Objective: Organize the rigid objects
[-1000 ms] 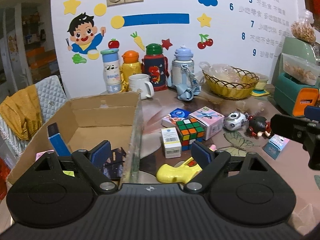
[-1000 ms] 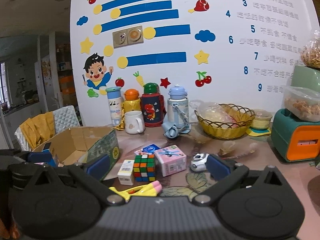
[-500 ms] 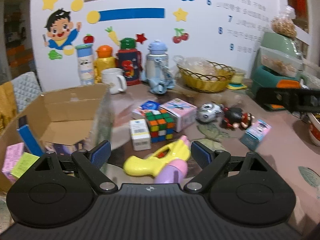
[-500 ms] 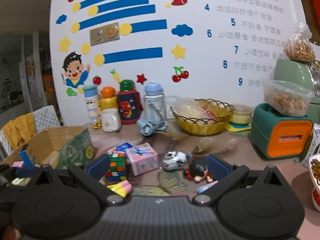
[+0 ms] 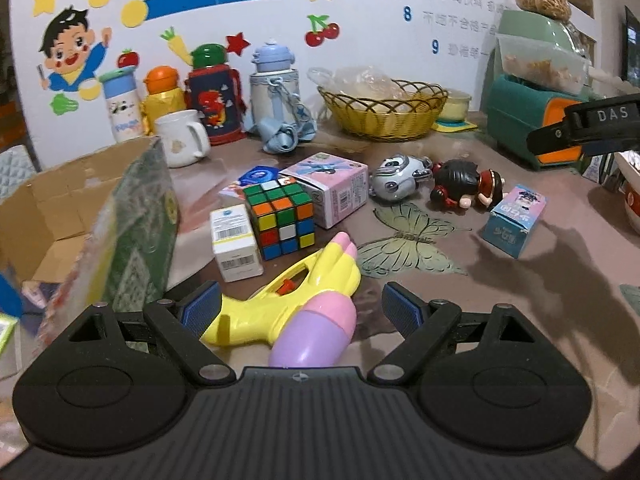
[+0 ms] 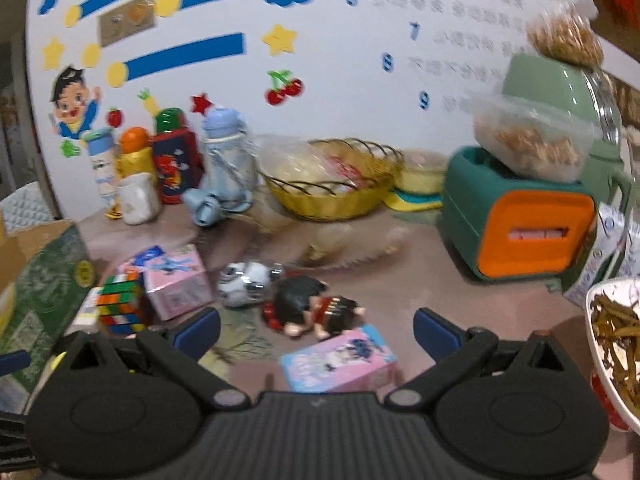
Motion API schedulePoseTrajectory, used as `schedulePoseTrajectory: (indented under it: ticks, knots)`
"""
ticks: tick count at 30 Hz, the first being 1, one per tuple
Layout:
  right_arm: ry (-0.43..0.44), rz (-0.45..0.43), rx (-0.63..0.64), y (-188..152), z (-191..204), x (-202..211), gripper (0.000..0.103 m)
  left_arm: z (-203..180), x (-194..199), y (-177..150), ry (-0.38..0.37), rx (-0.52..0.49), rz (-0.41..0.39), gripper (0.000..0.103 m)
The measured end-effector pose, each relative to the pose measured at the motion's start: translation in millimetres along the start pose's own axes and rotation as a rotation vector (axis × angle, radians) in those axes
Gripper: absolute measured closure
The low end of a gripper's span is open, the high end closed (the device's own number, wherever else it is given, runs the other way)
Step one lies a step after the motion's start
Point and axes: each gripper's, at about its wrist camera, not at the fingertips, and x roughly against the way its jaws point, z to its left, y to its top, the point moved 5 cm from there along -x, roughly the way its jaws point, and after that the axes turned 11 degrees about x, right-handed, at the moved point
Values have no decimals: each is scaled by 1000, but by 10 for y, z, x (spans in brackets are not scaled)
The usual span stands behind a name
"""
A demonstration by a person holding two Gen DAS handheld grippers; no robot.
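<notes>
My left gripper (image 5: 302, 308) is open, low over the table, with a yellow, pink and purple toy water gun (image 5: 296, 300) lying between its fingers, untouched. Beyond it sit a Rubik's cube (image 5: 280, 220), a white barcode box (image 5: 235, 242), a pink box (image 5: 332, 186), a grey robot toy (image 5: 396, 178) and a black-haired doll (image 5: 464, 184). An open cardboard box (image 5: 80, 216) stands at the left. My right gripper (image 6: 316, 328) is open above a small pink and blue box (image 6: 340, 360), with the doll (image 6: 312, 308) just behind it.
Several bottles (image 5: 212, 92), a white mug (image 5: 182, 138) and a wicker basket (image 5: 384, 108) line the back wall. A green and orange appliance (image 6: 516, 224) and a bowl of food (image 6: 616, 352) stand at the right. The right gripper's body (image 5: 588, 128) hangs in the left view's upper right.
Both grippers swung right, away from the cardboard box. The left one dropped down over the water gun; the right one came down over the small pink and blue box. Both stayed open.
</notes>
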Motion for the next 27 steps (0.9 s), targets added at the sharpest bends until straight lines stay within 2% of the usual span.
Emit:
schedulePoseTrajectory:
  ticks: [6,12,16,23,27]
  knots:
    - [91,86,9,-85,68,-341,1,-65,-261,51,-21,-32,25,0]
    - [52,160,84,-224,91,-568,1,-92,-516,46,-31,-59,70,0]
    - [59,191,117,-282,82,-674,1,-58,-646,16,-40,-57,114,0]
    - [52,227,156,-352,44,-815,1,21,-822,-8,-49,-39,151,0]
    - [53,248,158,-403,27,-896,1,88,-881,11,-69,21,171,0]
